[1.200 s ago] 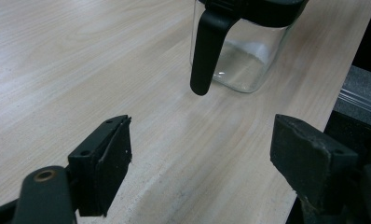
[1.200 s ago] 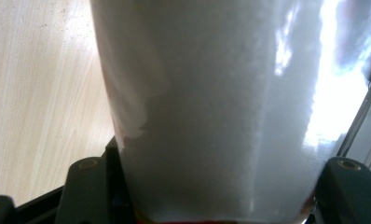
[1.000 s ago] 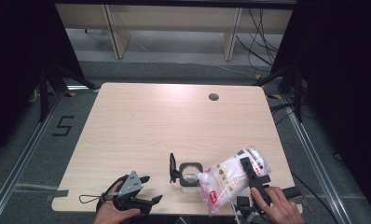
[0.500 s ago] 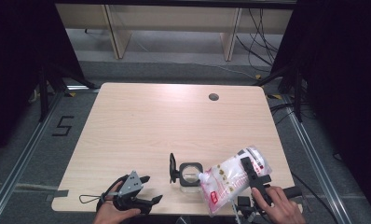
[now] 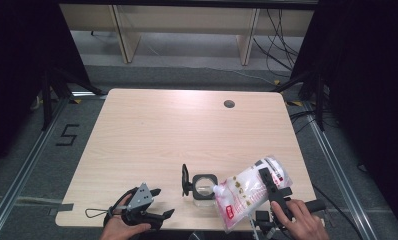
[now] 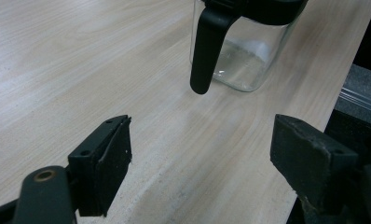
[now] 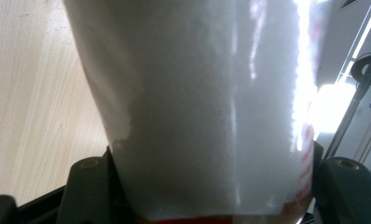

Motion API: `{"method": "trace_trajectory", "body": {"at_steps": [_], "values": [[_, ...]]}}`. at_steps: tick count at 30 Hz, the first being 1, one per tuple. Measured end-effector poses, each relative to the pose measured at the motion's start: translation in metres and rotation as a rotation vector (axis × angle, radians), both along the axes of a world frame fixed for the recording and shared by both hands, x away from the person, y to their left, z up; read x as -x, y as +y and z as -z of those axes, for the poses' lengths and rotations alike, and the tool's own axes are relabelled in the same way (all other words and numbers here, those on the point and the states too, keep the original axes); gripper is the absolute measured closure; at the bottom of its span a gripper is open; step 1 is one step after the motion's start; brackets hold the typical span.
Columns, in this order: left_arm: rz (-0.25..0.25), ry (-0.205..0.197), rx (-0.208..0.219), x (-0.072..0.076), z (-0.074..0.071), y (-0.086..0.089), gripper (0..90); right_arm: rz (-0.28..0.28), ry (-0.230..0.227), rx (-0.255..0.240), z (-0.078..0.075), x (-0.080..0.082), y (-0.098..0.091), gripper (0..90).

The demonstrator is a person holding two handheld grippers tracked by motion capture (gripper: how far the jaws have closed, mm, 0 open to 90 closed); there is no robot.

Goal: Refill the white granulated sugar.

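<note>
Only unreadable red print on pouch [image 5: 247, 192].

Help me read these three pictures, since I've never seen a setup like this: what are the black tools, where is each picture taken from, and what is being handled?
No robot is here: a person at a wooden table holds a two-jaw tool in each hand. The high view looks down from above the person's side. The other two views come from cameras riding on the tools, looking along their black jaws.

The left hand-held gripper sits near the table's front edge, jaws open with nothing between them; its own view faces a clear glass jar with a black lid and clasp. The right hand-held gripper is closed on a plastic pouch of white grains with red print, tilted with its spout at the jar's mouth, as if for pouring. In the right gripper view the pouch sits between the jaws.
</note>
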State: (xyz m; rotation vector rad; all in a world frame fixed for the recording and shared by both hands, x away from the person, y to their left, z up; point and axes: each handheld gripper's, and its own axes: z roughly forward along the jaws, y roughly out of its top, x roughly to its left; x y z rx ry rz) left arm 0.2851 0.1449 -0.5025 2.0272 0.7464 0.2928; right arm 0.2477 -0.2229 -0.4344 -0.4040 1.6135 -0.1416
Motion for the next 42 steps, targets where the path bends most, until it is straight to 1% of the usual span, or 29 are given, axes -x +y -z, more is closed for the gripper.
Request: {"method": "trace_trajectory", "body": {"at_steps": [3, 4, 5, 6, 8, 10, 12, 13, 14, 15, 16, 17, 18, 22, 23, 25, 26, 27, 28, 29, 31, 33, 34, 35, 38, 39, 40, 41, 42], "values": [[0.019, -0.015, -0.009, -0.0012, 0.0, 0.0002, 20.0, 0.005, 0.008, 0.001, 0.0023, -0.0001, 0.0005, 38.2], [0.001, 0.004, 0.002, 0.0003, 0.0001, -0.0004, 20.0, 0.013, 0.02, -0.024, 0.0039, -0.0003, 0.0003, 38.2], [0.005, -0.005, -0.016, -0.0004, -0.0005, 0.001, 20.0, -0.008, 0.015, -0.032, 0.0043, -0.0017, -0.0001, 38.2], [0.01, -0.01, -0.018, -0.0006, -0.0008, 0.0014, 20.0, -0.001, 0.021, -0.032, 0.0043, -0.0016, 0.0, 38.2], [0.005, -0.006, -0.004, -0.0003, -0.0002, 0.0006, 20.0, 0.0, 0.025, -0.039, 0.005, -0.0017, -0.0001, 38.2], [-0.001, 0.0, 0.002, -0.0001, 0.0, 0.0, 20.0, 0.039, 0.061, -0.023, 0.002, -0.0001, 0.0009, 38.2], [0.001, 0.004, 0.003, 0.0004, 0.0002, -0.0005, 20.0, 0.021, 0.046, -0.042, 0.0044, -0.001, 0.0009, 38.2], [0.001, 0.004, 0.003, 0.0005, 0.0002, -0.0006, 20.0, 0.006, 0.039, -0.092, 0.0081, -0.0017, -0.001, 38.2], [0.001, 0.0, 0.001, 0.0003, 0.0001, -0.0003, 20.0, 0.022, 0.055, -0.032, 0.0031, -0.0006, 0.0015, 38.2], [0.006, -0.007, -0.026, -0.0008, -0.0007, 0.0016, 20.0, 0.013, 0.048, -0.034, 0.0037, -0.001, 0.0016, 38.2], [0.003, -0.008, -0.002, -0.0004, -0.0003, 0.0003, 20.0, -0.014, 0.023, -0.064, 0.0059, -0.0018, 0.0005, 38.2], [0.003, -0.007, -0.005, -0.0003, -0.0003, 0.0005, 20.0, 0.023, 0.046, -0.03, 0.0027, -0.0001, 0.0018, 38.2], [0.007, -0.007, -0.03, -0.0008, -0.0007, 0.0019, 20.0, -0.014, 0.016, -0.043, 0.0044, -0.0015, 0.0008, 38.2], [0.005, -0.004, -0.015, -0.0003, -0.0005, 0.0009, 20.0, 0.003, 0.028, -0.044, 0.0042, -0.0007, 0.0013, 38.2], [0.002, 0.001, 0.003, -0.0001, 0.0004, -0.0005, 20.0, -0.011, 0.018, -0.018, 0.0017, -0.0011, 0.0027, 38.2], [0.01, -0.004, -0.012, -0.0005, 0.0002, 0.0004, 20.0, 0.011, 0.024, -0.008, -0.0003, -0.0002, 0.0041, 38.2], [0.001, 0.004, 0.006, 0.0, 0.0004, -0.0008, 20.0, -0.019, 0.005, -0.038, 0.0019, -0.0024, 0.0026, 38.1], [0.005, 0.001, -0.008, 0.0002, -0.0003, 0.0002, 20.0, 0.02, 0.036, -0.024, -0.0005, -0.001, 0.0043, 38.2], [0.005, 0.002, -0.006, 0.0002, -0.0002, 0.0001, 20.0, 0.014, 0.034, -0.004, -0.0018, -0.0017, 0.0044, 38.2], [0.003, 0.003, 0.004, 0.0, 0.0005, -0.0007, 20.0, 0.014, 0.029, -0.02, -0.0001, -0.0016, 0.0042, 38.1], [0.01, -0.001, -0.01, -0.0007, 0.0002, 0.0003, 20.0, 0.006, 0.03, 0.006, -0.0014, -0.0024, 0.0041, 38.1], [0.004, 0.0, 0.005, -0.0001, 0.0004, -0.0009, 20.0, -0.031, 0.011, -0.009, 0.0005, -0.0048, 0.0029, 38.1], [0.011, -0.003, -0.019, -0.0008, -0.0001, 0.0005, 20.0, -0.018, 0.024, -0.011, 0.0004, -0.0041, 0.0032, 38.1], [0.002, 0.002, 0.006, 0.0, 0.0006, -0.001, 20.0, -0.033, 0.014, -0.014, 0.0008, -0.0049, 0.0031, 38.2], [0.005, -0.005, -0.001, -0.0005, 0.0001, -0.0001, 20.0, -0.036, 0.011, -0.01, 0.0004, -0.0047, 0.0035, 38.1], [0.018, -0.004, -0.021, -0.0012, -0.0005, 0.0012, 20.0, -0.011, 0.021, -0.06, 0.0034, -0.0032, 0.0027, 38.2], [0.007, -0.004, -0.016, -0.0005, 0.0, 0.0004, 20.0, 0.0, 0.017, -0.071, 0.0038, -0.0022, 0.0025, 38.1], [0.016, -0.009, -0.023, -0.0011, -0.0002, 0.0008, 20.0, -0.019, 0.012, -0.045, 0.0015, -0.0033, 0.0036, 38.1], [0.013, -0.009, -0.016, -0.001, -0.0001, 0.0005, 20.0, -0.019, 0.012, -0.049, 0.0013, -0.0032, 0.004, 38.1]]}}
